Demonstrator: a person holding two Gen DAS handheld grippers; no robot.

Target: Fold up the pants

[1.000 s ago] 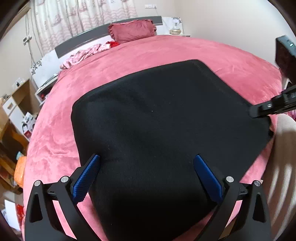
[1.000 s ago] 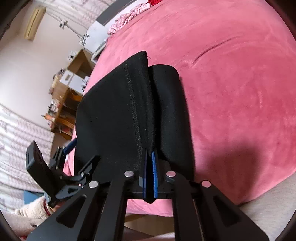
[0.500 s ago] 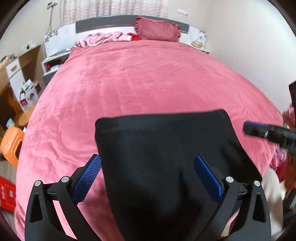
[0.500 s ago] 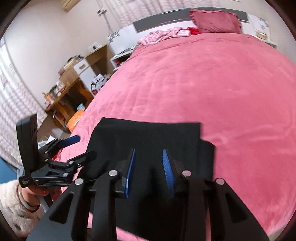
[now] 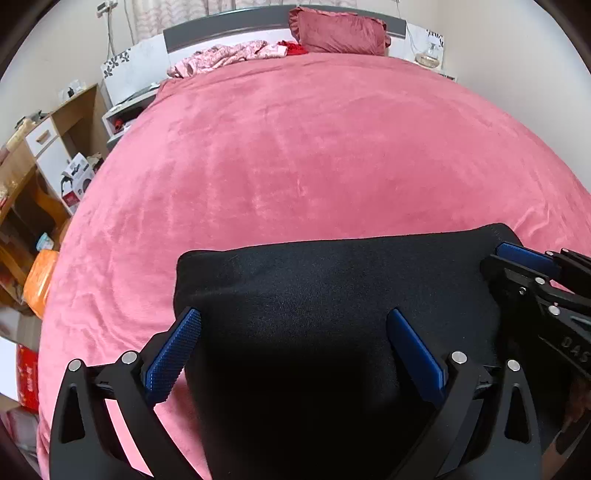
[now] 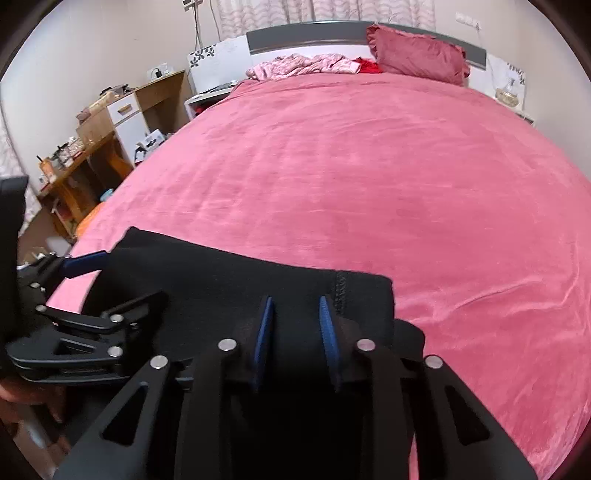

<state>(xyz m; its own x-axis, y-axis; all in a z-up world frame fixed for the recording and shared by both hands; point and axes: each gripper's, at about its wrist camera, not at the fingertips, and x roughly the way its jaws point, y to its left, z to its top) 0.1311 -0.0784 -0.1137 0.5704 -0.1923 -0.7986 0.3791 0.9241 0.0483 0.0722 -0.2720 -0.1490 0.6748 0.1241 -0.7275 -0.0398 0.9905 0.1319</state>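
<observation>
The black pants [image 5: 332, 295] lie folded in a compact rectangle at the near edge of the pink bed [image 5: 314, 155]; they also show in the right wrist view [image 6: 229, 284]. My left gripper [image 5: 295, 325] is open wide and empty, its blue pads [image 5: 173, 350] standing over the fold's near left part. My right gripper [image 6: 295, 306] is open a little and empty, over the fold's right end beside a stitched seam [image 6: 340, 288]. Each gripper shows in the other's view, the right one at the fold's right edge [image 5: 524, 258], the left one at its left edge [image 6: 85, 262].
A dark pink pillow [image 5: 340, 33] and crumpled pink clothes [image 5: 229, 55] lie at the headboard. Wooden desk and shelves [image 6: 96, 147] stand left of the bed, with an orange stool [image 5: 38, 277] and boxes on the floor. A nightstand with a glass lamp [image 5: 428, 55] stands at the far right.
The right gripper was shut on the pants' edge a second ago; it has let go and stands open. Both views have swung up and back from the fold. The left gripper stayed open.
</observation>
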